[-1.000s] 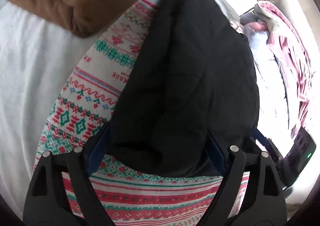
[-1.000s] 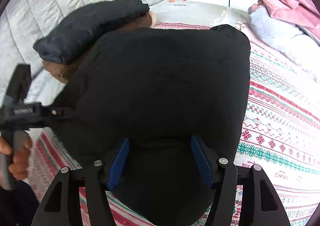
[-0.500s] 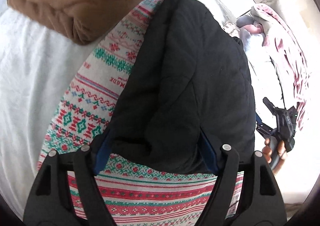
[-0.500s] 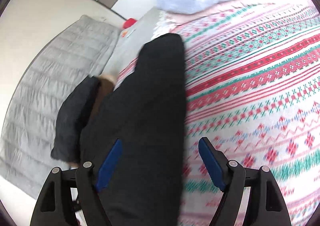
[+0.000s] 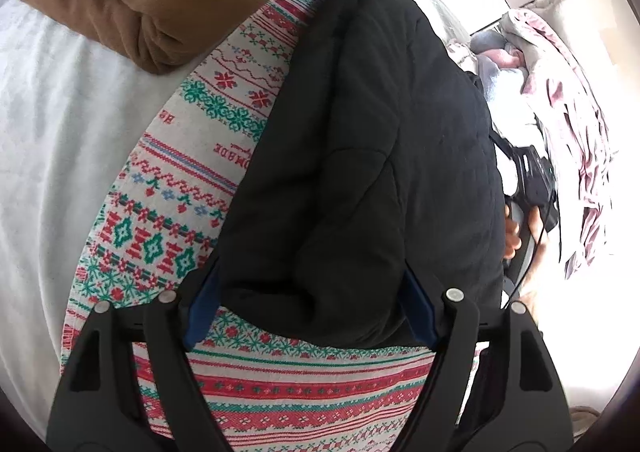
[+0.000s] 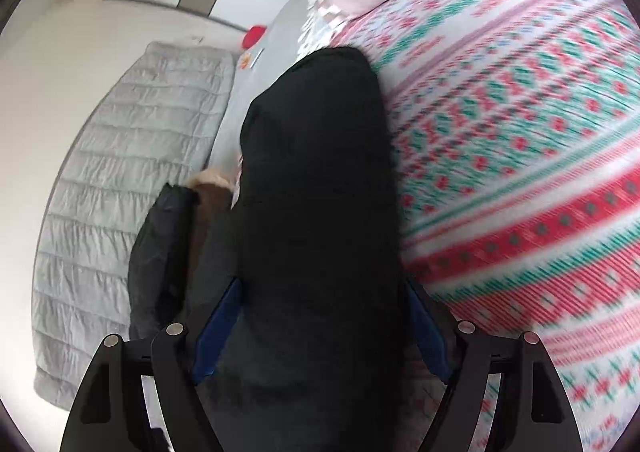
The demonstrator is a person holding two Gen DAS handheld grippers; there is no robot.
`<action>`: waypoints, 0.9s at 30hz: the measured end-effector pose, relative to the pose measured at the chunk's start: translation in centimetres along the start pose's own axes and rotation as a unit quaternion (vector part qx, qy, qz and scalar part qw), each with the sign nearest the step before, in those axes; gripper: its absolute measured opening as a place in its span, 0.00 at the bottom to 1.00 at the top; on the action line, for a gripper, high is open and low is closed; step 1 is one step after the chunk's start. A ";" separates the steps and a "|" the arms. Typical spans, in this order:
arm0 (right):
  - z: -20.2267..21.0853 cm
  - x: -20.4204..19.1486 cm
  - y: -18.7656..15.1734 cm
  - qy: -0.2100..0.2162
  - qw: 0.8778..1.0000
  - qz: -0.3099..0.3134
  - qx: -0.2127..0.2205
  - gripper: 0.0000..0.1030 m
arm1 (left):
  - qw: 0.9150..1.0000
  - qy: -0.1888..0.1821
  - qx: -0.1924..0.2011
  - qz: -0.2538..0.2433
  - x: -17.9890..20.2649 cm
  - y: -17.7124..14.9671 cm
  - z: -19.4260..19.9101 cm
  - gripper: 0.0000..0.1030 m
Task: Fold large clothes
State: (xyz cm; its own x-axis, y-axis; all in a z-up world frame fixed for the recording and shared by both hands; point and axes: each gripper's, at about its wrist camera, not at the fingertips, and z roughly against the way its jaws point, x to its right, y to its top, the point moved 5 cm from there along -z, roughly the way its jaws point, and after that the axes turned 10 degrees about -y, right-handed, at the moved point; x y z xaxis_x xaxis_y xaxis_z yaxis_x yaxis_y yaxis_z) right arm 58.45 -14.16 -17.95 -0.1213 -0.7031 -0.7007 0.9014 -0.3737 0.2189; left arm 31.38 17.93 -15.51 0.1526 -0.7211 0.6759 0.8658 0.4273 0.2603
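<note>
Black quilted jacket (image 5: 360, 155) lies already folded into a thick bundle on the patterned blanket (image 5: 192, 187) of the bed. Both grippers — left (image 5: 310, 316) and right (image 6: 320, 328) — have wide fingers around its edges; whether they pinch it I cannot tell. Beside it a brown garment (image 5: 100, 7) and a dark one (image 6: 160, 260) are stacked — probably only placing remains.

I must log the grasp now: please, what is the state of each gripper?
Left gripper: jaws wide, set on either side of the black garment's edge; a firm hold cannot be told.
Right gripper: same, jaws around the garment's edge.
</note>
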 end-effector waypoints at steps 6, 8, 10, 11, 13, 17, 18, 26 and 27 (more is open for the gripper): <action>-0.5 -0.6 -0.5 -0.008 0.999 0.036 0.009 0.77 | 1.000 -0.014 -0.011 -0.004 -0.1 0.0 0.0 0.77; -0.4 -0.6 -0.7 -0.012 0.999 0.041 0.009 0.77 | 1.000 -0.011 -0.012 -0.007 -0.1 0.0 0.1 0.77; -0.8 -1.1 -0.9 -0.014 0.999 0.043 0.010 0.77 | 1.000 -0.014 -0.014 -0.004 -0.2 -0.1 0.0 0.78; -0.8 -1.2 -0.9 -0.015 0.999 0.044 0.011 0.77 | 1.000 -0.017 -0.016 -0.002 -0.3 0.0 -0.1 0.79; -0.8 -1.1 -1.1 -0.017 0.999 0.046 0.012 0.77 | 1.000 -0.022 -0.021 0.000 -0.3 0.0 -0.3 0.80; -1.1 -1.4 -1.2 -0.021 0.998 0.051 0.016 0.77 | 0.999 -0.036 -0.024 0.011 -0.3 0.2 -0.7 0.83; -1.2 -1.5 -1.2 -0.022 0.998 0.051 0.017 0.77 | 0.999 -0.037 -0.023 0.012 -0.3 0.3 -0.8 0.83; -1.8 -2.6 -1.4 -0.044 0.996 0.071 0.015 0.73 | 0.999 -0.025 -0.004 0.019 0.5 0.3 -0.9 0.72; -1.9 -3.0 -1.5 -0.058 0.995 0.082 0.016 0.69 | 1.000 -0.023 -0.001 0.017 0.6 0.2 -0.9 0.68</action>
State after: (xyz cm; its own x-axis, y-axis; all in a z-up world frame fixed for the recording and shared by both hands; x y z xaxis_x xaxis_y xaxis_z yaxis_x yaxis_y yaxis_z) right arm 58.25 -10.38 -17.47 -0.0219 -0.8211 -0.5703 0.8997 -0.2649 0.3469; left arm 32.10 17.11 -15.63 0.1591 -0.6800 0.7157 0.8620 0.4491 0.2351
